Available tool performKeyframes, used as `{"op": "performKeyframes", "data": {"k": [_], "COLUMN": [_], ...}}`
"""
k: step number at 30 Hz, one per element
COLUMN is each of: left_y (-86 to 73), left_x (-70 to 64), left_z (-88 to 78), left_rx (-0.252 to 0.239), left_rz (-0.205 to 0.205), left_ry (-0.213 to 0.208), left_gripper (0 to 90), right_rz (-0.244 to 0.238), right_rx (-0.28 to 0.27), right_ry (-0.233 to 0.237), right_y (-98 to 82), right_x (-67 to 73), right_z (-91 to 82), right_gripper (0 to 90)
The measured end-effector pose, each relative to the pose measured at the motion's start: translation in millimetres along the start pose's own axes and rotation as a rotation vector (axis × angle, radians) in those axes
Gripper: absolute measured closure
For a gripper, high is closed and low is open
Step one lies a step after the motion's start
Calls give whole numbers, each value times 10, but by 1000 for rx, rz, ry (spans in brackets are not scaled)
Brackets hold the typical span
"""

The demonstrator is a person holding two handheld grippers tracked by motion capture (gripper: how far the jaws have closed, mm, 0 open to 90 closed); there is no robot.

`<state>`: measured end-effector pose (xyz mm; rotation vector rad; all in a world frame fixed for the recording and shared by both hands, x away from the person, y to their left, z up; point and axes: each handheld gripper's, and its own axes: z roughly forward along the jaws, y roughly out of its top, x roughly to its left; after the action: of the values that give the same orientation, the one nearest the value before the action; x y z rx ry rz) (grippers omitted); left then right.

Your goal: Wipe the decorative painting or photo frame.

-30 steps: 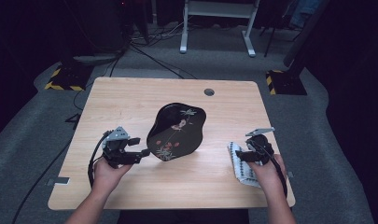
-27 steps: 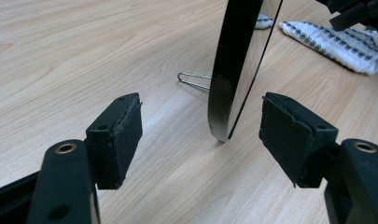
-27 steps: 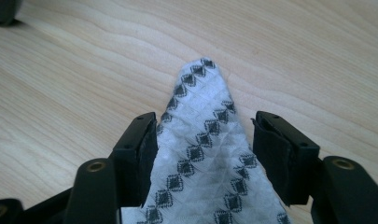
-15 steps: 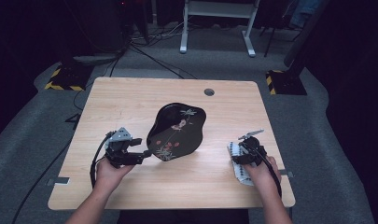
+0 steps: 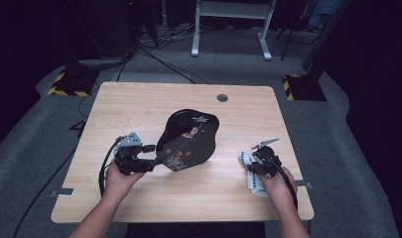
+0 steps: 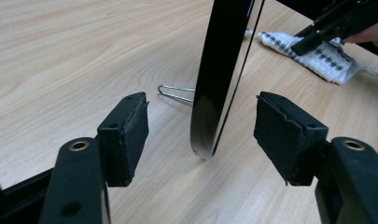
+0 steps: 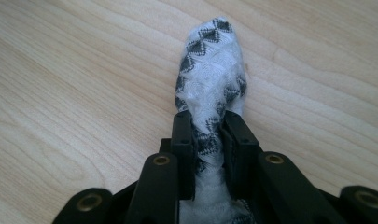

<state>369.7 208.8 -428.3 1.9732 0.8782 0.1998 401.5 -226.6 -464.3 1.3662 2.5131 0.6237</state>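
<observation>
A black lacquered plate (image 5: pixel 188 139) with a painted flower design stands on edge at the table's middle, propped by a wire stand (image 6: pixel 175 93). My left gripper (image 5: pixel 151 163) is open, one jaw on each side of the plate's lower rim (image 6: pixel 219 79) and not touching it. In the left gripper view, the left gripper (image 6: pixel 200 121) has wide gaps to both pads. My right gripper (image 5: pixel 260 166) is shut on a white cloth with a black diamond pattern (image 5: pixel 253 181), which lies on the table at the right. The cloth (image 7: pixel 212 60) sticks out past the pinching right gripper (image 7: pixel 207 126).
The wooden table (image 5: pixel 139 109) has a round cable hole (image 5: pixel 222 97) near its far edge. The cloth (image 6: pixel 317 53) and the right gripper (image 6: pixel 336 21) lie behind the plate in the left gripper view. Cables and a desk frame (image 5: pixel 228 29) sit on the floor beyond.
My right gripper has shifted a little left and toward the near edge, taking the cloth with it. The left gripper and the plate have hardly moved.
</observation>
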Motion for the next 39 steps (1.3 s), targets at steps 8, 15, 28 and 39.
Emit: {"op": "performKeyframes", "data": {"k": [8,15,28,39], "left_y": [91,151,201,214], "left_x": [10,-1,22,8], "left_z": [100,187,212,224], "left_rx": [-7,-5,0,14], "left_rz": [31,73,119,134], "left_ry": [-33,-36,-130,-168], "left_gripper": [369,508,752,804], "right_rz": [-3,-6,-57,-102], "right_rx": [-84,-157,-315,-416], "right_ry": [2,32,93,129], "right_y": [4,18,108,225], "right_x": [63,154,365,515], "right_z": [-234,-427,-751,-965], "right_gripper": [775,775,775,775]}}
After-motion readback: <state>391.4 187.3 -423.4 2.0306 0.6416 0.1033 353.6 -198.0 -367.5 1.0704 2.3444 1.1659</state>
